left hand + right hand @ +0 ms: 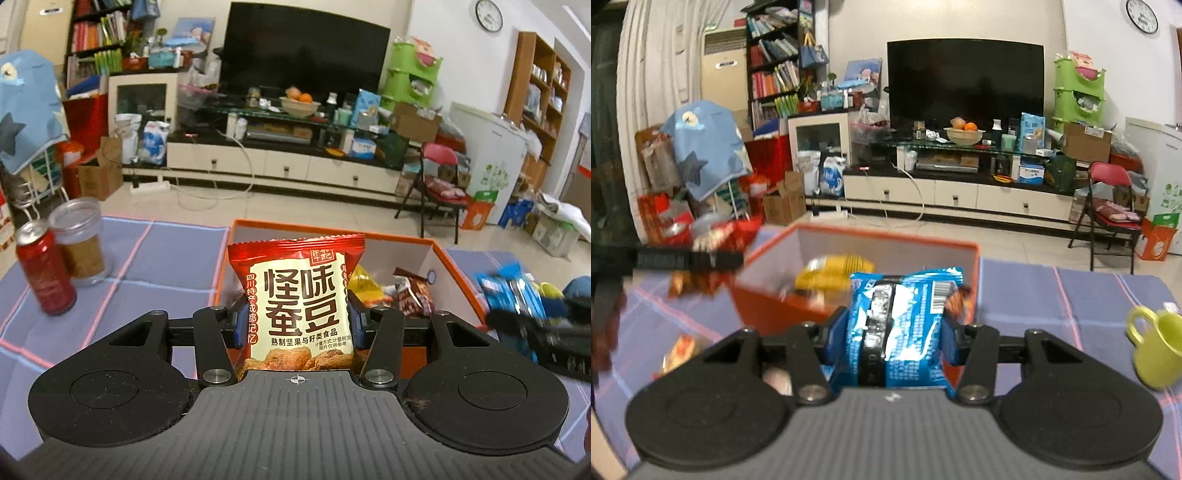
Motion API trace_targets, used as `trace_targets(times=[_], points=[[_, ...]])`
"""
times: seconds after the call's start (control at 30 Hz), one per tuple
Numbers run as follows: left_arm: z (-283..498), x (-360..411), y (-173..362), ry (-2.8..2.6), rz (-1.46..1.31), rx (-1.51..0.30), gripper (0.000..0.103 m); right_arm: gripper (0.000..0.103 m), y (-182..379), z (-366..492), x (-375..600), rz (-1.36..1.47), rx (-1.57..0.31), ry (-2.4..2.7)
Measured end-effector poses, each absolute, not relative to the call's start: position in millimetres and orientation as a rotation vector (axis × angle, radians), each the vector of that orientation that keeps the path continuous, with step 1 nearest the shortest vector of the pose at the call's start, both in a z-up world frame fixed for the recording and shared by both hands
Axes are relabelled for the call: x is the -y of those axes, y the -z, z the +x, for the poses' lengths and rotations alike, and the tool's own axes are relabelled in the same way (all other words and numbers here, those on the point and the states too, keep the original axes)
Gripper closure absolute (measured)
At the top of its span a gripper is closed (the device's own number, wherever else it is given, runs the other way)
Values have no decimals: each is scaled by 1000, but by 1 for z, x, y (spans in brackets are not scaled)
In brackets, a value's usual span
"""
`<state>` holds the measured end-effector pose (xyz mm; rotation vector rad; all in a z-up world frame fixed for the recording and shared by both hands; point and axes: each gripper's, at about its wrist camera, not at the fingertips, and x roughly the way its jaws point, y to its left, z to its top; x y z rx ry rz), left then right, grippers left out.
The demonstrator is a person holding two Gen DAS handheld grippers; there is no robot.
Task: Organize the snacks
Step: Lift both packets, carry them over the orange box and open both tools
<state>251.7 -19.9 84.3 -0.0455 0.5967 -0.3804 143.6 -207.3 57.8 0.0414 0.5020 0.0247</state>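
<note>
The left gripper (295, 325) squeezes a red snack bag (297, 302) by its sides, just before the orange box (458, 280). The right gripper (892, 339) squeezes a blue snack bag (897, 325) before that box too. Both bags look light, soft and crinkly, so a side hold seems best.

Red snack packet (299, 306): large "怪味蚕豆", then "熟制坚果与籽类食品", side strip "四川特产 成都记忆". Blue packet (897, 332): barcode, print too blurred to read.

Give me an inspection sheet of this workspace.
Surface: blue checked tablecloth.
Job's things: orange box holding snack packets; red broad-bean packet; blue snack packet.
Clutter: red can, glass jar, green mug.
Grippers: left gripper shut on the red broad-bean packet; right gripper shut on the blue snack packet.
Cables: white cord on the floor.
Surroundings: television, bookshelf, red folding chair.
</note>
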Motion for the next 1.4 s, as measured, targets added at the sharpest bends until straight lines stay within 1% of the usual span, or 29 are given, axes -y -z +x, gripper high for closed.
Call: trace_targets(times=[0.17,0.2,0.27,0.3,0.33,0.37,0.4,0.43,0.57,0.67,0.8,0.87,0.9,0.93,1.0,1.07,1.1,1.13,1.27,1.37,1.4], points=[[292,41,-81,375,-16,-599,88,52,-68,192,207,29,-480,-20],[306,49,-76,368,9,-607,85,52,-67,204,206,23,-484,-17],[317,55,-73,345,30,-631,80,47,-64,230,205,4,-521,11],[312,52,-75,350,24,-616,74,42,-64,238,205,5,-542,23],[304,47,-77,363,21,-589,66,41,-67,237,206,17,-538,23],[294,39,-80,363,22,-566,48,38,-71,229,206,27,-519,11],[282,30,-83,346,26,-544,41,33,-76,213,204,32,-490,-5],[272,20,-85,326,23,-533,37,33,-78,195,202,30,-470,-14],[239,-29,-83,242,-53,-565,37,30,-56,118,192,66,-499,-22],[215,-64,-71,132,-90,-604,37,25,-24,76,183,126,-592,-25],[193,-108,-48,-2,-171,-656,37,24,12,43,173,216,-714,-27],[189,-123,-39,-29,-214,-679,37,20,16,35,166,202,-710,-11],[189,-124,-35,-27,-217,-689,38,13,17,35,164,193,-704,-5],[188,-124,-33,-25,-209,-690,38,10,18,37,163,190,-697,-3],[186,-108,-32,12,-181,-688,38,10,21,40,160,176,-681,11],[187,-88,-31,68,-146,-683,38,11,25,50,165,181,-680,26],[185,-74,-29,103,-114,-685,37,16,29,56,166,195,-689,26],[186,-61,-27,130,-87,-691,37,17,32,62,167,203,-702,29],[183,-25,-20,240,-26,-721,37,18,40,72,163,204,-727,14],[165,-10,-16,330,-4,-738,37,18,43,75,158,173,-734,9],[157,-3,-15,379,41,-733,37,18,46,77,158,167,-749,8]])
